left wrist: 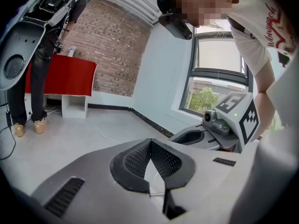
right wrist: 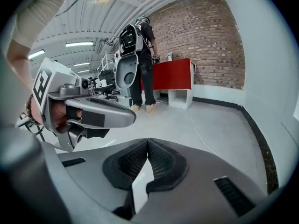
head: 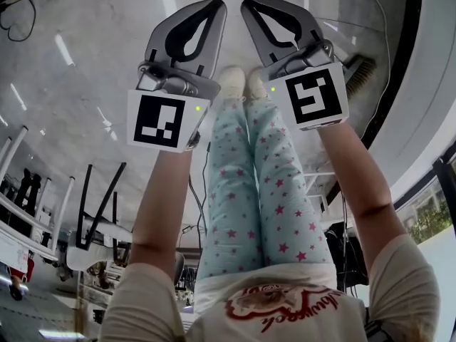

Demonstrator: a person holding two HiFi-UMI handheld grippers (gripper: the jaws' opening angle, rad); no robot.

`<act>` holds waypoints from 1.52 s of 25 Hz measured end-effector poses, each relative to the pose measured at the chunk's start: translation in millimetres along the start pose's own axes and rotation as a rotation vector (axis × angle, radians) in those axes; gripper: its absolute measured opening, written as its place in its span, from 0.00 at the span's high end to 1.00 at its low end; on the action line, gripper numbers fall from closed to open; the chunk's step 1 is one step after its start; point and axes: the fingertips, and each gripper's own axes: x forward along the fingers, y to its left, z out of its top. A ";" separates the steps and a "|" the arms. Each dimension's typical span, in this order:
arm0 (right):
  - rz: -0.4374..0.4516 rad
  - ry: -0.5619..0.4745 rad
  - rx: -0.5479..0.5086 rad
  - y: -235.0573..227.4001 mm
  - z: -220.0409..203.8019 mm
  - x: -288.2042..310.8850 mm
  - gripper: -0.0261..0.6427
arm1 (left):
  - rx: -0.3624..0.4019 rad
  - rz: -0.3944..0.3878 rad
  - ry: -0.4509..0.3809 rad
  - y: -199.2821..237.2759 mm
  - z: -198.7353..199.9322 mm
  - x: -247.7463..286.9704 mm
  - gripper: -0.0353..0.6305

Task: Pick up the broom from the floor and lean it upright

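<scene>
The broom (head: 360,72) lies on the grey floor at the upper right of the head view, its bristle head close to the dark skirting of the wall; its handle is not clear to see. My left gripper (head: 214,7) and right gripper (head: 250,6) are held side by side in front of me, above my shoes, both shut and empty. The left gripper (left wrist: 150,142) has its tips together in its own view, with the right gripper (left wrist: 191,135) beside it. The right gripper (right wrist: 148,141) is likewise shut, the left gripper (right wrist: 127,117) at its left. Neither touches the broom.
A person in dark clothes (right wrist: 140,64) stands by a red cabinet (right wrist: 174,74) and a white shelf against the brick wall. A thin cable (right wrist: 200,133) runs over the floor. A window (left wrist: 212,78) is in the white wall. Chairs and tables (head: 92,212) stand at my left.
</scene>
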 end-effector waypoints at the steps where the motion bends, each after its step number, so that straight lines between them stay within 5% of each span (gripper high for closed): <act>1: 0.001 0.005 0.007 -0.4 -9.9 7.1 0.92 | 0.002 0.004 0.007 3.4 -8.8 0.9 0.92; 14: 0.100 0.099 -0.151 -5.3 -135.4 90.9 0.92 | -0.007 -0.048 0.016 17.2 -90.4 39.6 0.92; 22: 0.083 0.146 -0.161 -25.2 -180.8 126.7 0.92 | 0.011 -0.080 0.031 19.6 -132.2 54.4 0.92; 28: 0.152 0.180 -0.164 -5.8 -216.8 146.0 0.92 | 0.004 -0.092 0.051 20.2 -165.7 52.9 0.92; 38: 0.088 0.302 -0.227 -18.2 -249.9 169.8 0.80 | 0.027 -0.083 0.043 35.7 -164.8 23.4 0.92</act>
